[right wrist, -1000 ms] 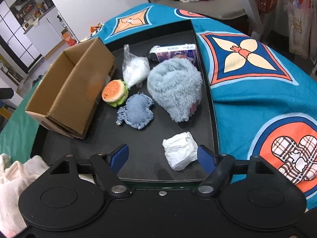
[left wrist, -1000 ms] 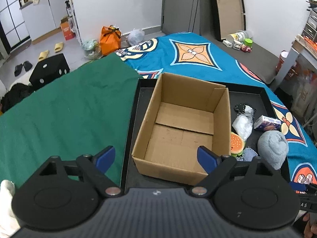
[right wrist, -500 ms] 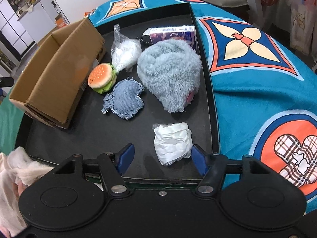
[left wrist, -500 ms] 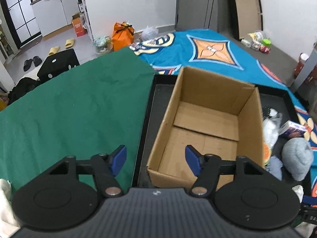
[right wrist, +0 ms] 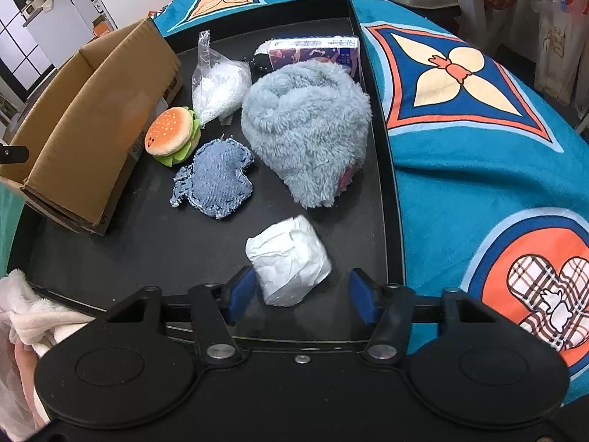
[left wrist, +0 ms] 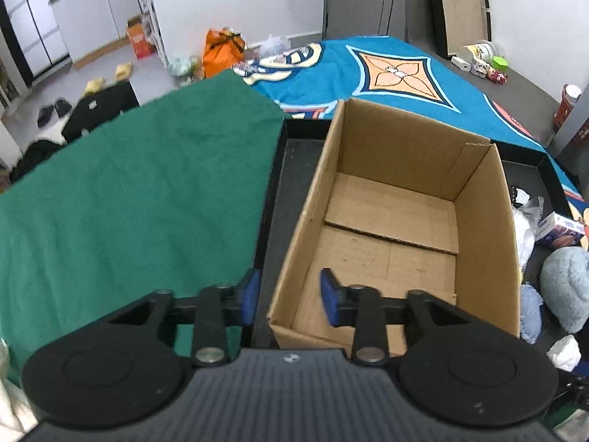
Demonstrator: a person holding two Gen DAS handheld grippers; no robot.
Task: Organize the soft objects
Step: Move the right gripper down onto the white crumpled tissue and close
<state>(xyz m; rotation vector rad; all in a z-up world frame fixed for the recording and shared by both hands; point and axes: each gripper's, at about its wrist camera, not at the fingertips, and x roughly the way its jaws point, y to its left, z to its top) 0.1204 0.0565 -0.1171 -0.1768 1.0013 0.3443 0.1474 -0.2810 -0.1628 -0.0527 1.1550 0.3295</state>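
An empty cardboard box [left wrist: 397,221] stands in a black tray [right wrist: 147,243]. My left gripper [left wrist: 289,296] is open, its fingers straddling the box's near left wall. In the right wrist view the box [right wrist: 88,125] sits at the left. Beside it lie a burger plush [right wrist: 171,136], a denim patch [right wrist: 215,180], a fluffy grey hat [right wrist: 305,129], a clear bag of white filling [right wrist: 217,88] and a tissue pack [right wrist: 313,49]. My right gripper [right wrist: 302,291] is open around a white crumpled wad [right wrist: 289,258], its left finger close to it.
A green cloth [left wrist: 129,191] covers the table left of the tray. A blue patterned cloth [right wrist: 478,140] lies to its right. A white towel [right wrist: 33,313] shows at the lower left of the right wrist view. Bags and slippers lie on the floor beyond.
My left gripper has moved left to the box's near left wall and its jaws have narrowed. My right gripper has moved forward and its jaws have narrowed around the white wad.
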